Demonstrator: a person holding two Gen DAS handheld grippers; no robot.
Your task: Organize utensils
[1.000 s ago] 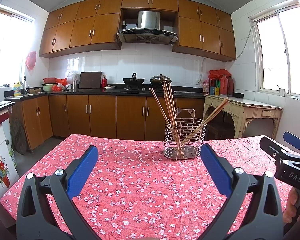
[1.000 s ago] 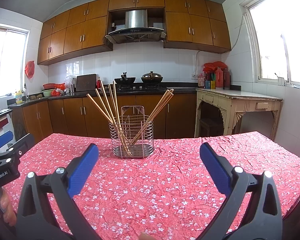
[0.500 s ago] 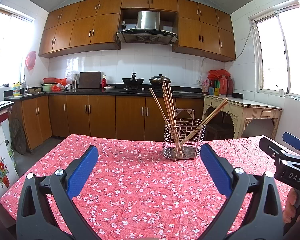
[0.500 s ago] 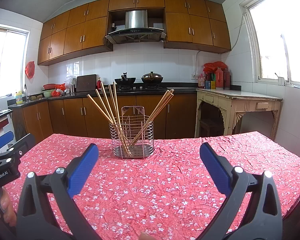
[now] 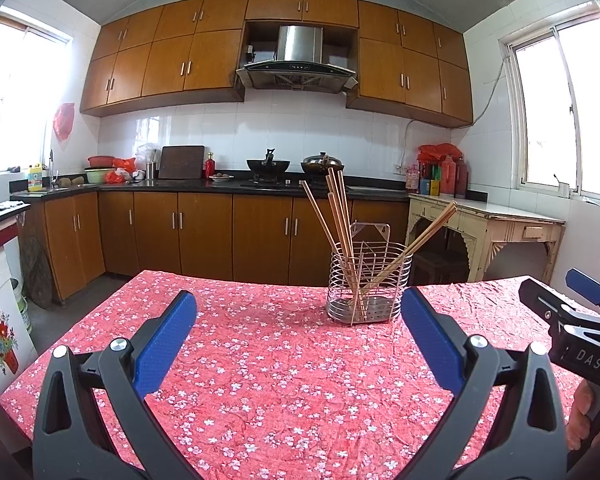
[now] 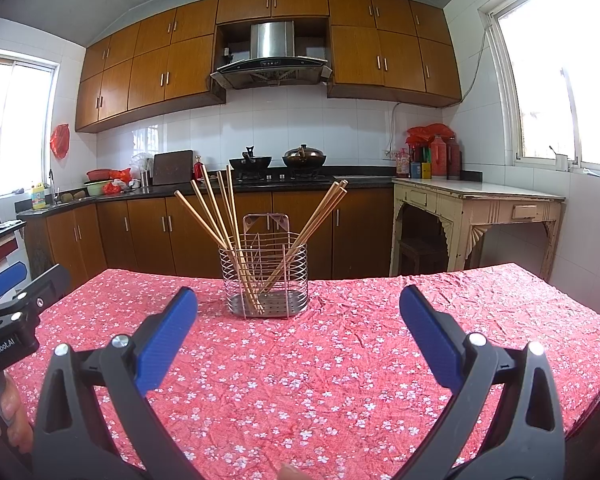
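Wooden kitchen cabinets backed a table under a red floral cloth (image 5: 268, 364). Both the left gripper (image 5: 298, 324) and the right gripper (image 6: 298, 322) hung wide and empty. The wire holder (image 6: 263, 280) stood well beyond the fingertips, and the chopsticks (image 6: 220, 220) leaned apart in it, likely because its wide compartments let them splay. Whether any other utensils lay nearby could not be told; the fingers' bases hid the near table.

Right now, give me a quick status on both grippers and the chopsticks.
Left gripper open, empty. Right gripper open, empty. Chopsticks standing in wire holder on the floral tablecloth. Nothing between fingers and holder.
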